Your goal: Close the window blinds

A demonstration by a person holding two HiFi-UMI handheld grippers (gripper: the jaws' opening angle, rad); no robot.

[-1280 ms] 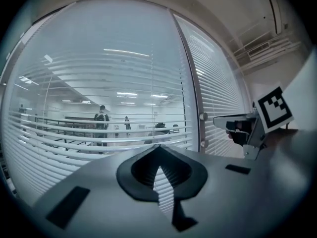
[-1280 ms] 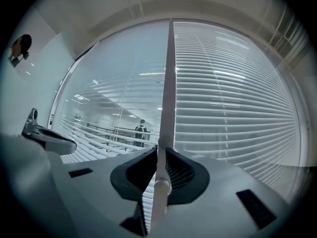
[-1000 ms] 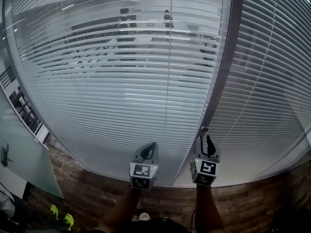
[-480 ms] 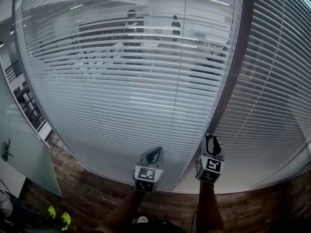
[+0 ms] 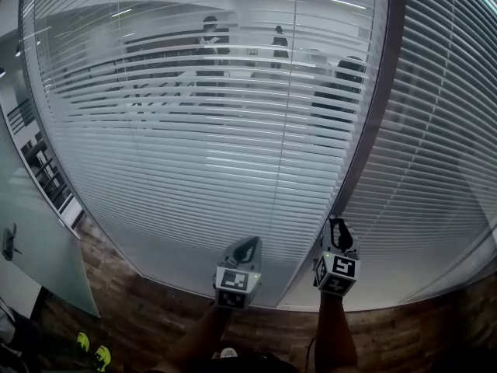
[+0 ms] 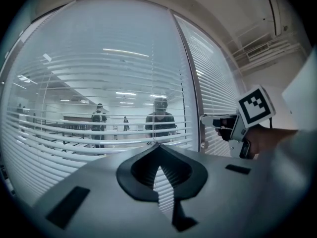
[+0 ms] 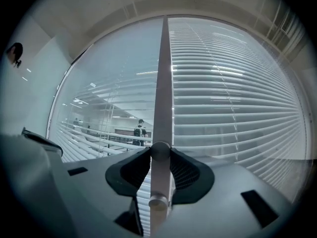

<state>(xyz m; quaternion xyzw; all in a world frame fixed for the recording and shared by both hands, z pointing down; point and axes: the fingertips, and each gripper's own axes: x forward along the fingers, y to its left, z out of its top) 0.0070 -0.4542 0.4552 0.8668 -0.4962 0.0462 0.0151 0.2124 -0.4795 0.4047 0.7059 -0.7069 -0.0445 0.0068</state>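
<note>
The left blind (image 5: 194,146) hangs with its slats tilted open, so the office behind shows through. The right blind (image 5: 435,154) has its slats nearly flat. A grey mullion (image 5: 373,123) divides them. My right gripper (image 5: 335,225) points level at the mullion; in the right gripper view a small round knob (image 7: 161,151) sits between its jaws, which have just been closing, and both tips touch its sides. A second knob (image 7: 157,201) sits just below. My left gripper (image 5: 248,242) is shut on nothing, in front of the left blind's lower slats.
Several people (image 5: 208,45) stand behind the glass, one in a dark top (image 5: 342,80) close to the mullion. A frosted glass panel (image 5: 31,247) stands at the left. Wood flooring (image 5: 140,309) runs along the foot of the window.
The head view shifted slightly early on. Both grippers have kept their places by the mullion. The person in the dark top behind the glass has moved nearer the mullion.
</note>
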